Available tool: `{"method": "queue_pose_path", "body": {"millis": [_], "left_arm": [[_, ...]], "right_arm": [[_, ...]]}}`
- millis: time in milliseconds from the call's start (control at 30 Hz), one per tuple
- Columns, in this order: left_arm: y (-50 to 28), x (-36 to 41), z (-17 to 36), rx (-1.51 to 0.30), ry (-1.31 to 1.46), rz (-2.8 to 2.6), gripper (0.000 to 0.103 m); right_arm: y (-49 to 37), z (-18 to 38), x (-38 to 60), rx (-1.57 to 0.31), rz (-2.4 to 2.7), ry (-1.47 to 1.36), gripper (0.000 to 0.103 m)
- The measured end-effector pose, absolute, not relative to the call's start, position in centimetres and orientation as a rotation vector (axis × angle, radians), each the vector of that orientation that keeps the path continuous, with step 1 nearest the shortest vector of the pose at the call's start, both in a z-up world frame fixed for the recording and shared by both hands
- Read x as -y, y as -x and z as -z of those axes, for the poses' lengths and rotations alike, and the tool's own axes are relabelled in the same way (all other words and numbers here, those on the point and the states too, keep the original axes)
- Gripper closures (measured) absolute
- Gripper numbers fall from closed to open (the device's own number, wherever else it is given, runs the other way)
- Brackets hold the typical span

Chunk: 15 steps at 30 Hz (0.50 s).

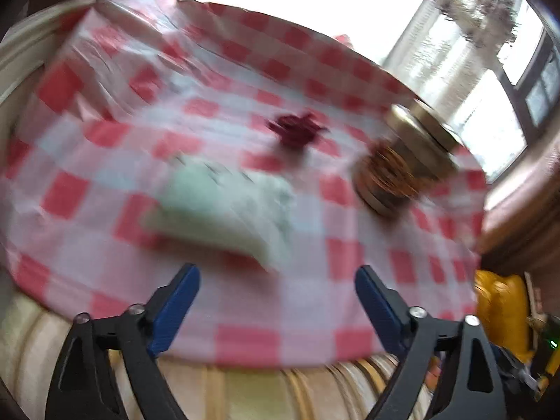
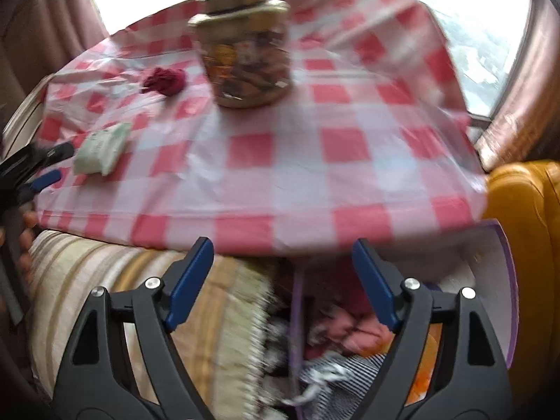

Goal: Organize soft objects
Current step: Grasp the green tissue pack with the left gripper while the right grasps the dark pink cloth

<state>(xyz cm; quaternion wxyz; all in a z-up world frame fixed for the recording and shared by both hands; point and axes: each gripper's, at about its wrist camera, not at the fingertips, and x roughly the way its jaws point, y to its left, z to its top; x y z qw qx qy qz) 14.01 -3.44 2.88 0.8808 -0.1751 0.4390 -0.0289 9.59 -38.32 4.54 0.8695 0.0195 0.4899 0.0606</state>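
Observation:
A pale green soft pack (image 1: 224, 210) lies on the red-and-white checked tablecloth (image 1: 105, 133), just ahead of my left gripper (image 1: 276, 276), whose blue jaws stand wide open with nothing between them. A dark red crumpled cloth (image 1: 295, 129) sits farther back. In the right wrist view the green pack (image 2: 103, 152) and the red cloth (image 2: 164, 80) lie at the left. My right gripper (image 2: 283, 252) is open and empty, over a white box (image 2: 490, 280) holding pink, striped and grey fabrics (image 2: 346, 329). The left gripper (image 2: 45, 164) shows at that view's left edge.
A glass jar with a gold lid (image 2: 245, 52) stands on the cloth; it appears at the right in the left wrist view (image 1: 402, 161). A striped cushion (image 2: 122, 273) lies below the table edge. A mustard-yellow seat (image 2: 525, 210) is at the right. A bright window is behind.

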Motion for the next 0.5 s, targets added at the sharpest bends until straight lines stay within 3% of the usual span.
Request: {"method": "queue_pose_path", "body": {"millis": [33, 367, 500], "left_arm": [[-14.8, 2.9, -2.8, -0.914, 0.355, 0.045, 0.0], [-22.0, 2.1, 1.2, -1.066, 0.178, -0.036, 0.0], [-22.3, 1.3, 3.5, -1.087, 0.239, -0.015, 0.001]], "right_arm": [[-10.1, -4.9, 37.4, -1.018, -0.144, -0.031, 0.018], [-16.2, -8.2, 28.5, -0.927, -0.288, 0.077, 0.01], [-19.9, -8.5, 24.2, -0.894, -0.326, 0.131, 0.009]]}}
